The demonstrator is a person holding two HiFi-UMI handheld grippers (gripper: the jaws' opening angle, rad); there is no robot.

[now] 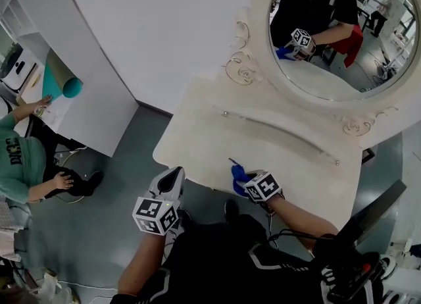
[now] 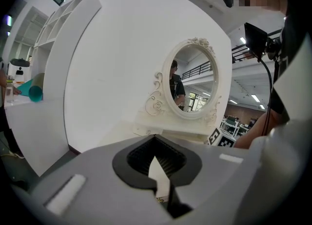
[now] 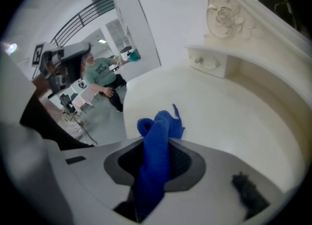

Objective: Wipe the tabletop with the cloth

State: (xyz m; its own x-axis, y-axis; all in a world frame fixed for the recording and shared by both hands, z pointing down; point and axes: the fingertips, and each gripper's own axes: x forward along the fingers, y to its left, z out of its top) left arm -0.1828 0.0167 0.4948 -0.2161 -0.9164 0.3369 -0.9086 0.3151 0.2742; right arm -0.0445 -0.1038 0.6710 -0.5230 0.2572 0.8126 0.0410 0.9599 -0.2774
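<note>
Far left, off the furniture, a seated person (image 1: 23,161) in a green top is at a white counter (image 2: 34,117) w/ a teal roll (image 1: 64,87) lying on it

Next is your left gripper (image 1: 169,183). It hangs over the grey floor (image 1: 125,158), just off the front edge of the tabletop (image 1: 210,131) near its front-left corner. The left gripper view shows the jaws brought together w/ nothing btwn them, looking across at the oval mirror (image 2: 194,84)

Your right gripper (image 1: 245,183) sits at the tabletop's front edge, approx mid-width, jaws clamped on the blue cloth (image 1: 238,176). In the right gripper view the cloth (image 3: 157,141) runs up btwn the jaws & bunches out past the tips. A loose corner pokes out over the front part of the tabletop, not far from its left edge. You can't tell from any view whether that end touches the surface or rides just above it

Further right, toward the back edge, the raised back section (image 3: 214,65) carries a small knob (image 3: 199,61). The mirror (image 1: 342,39) stands along that back edge in a carved cream frame w/ scrolls at its base. Its glass shows your reflection w/ a marker cube & the blue cloth
</note>
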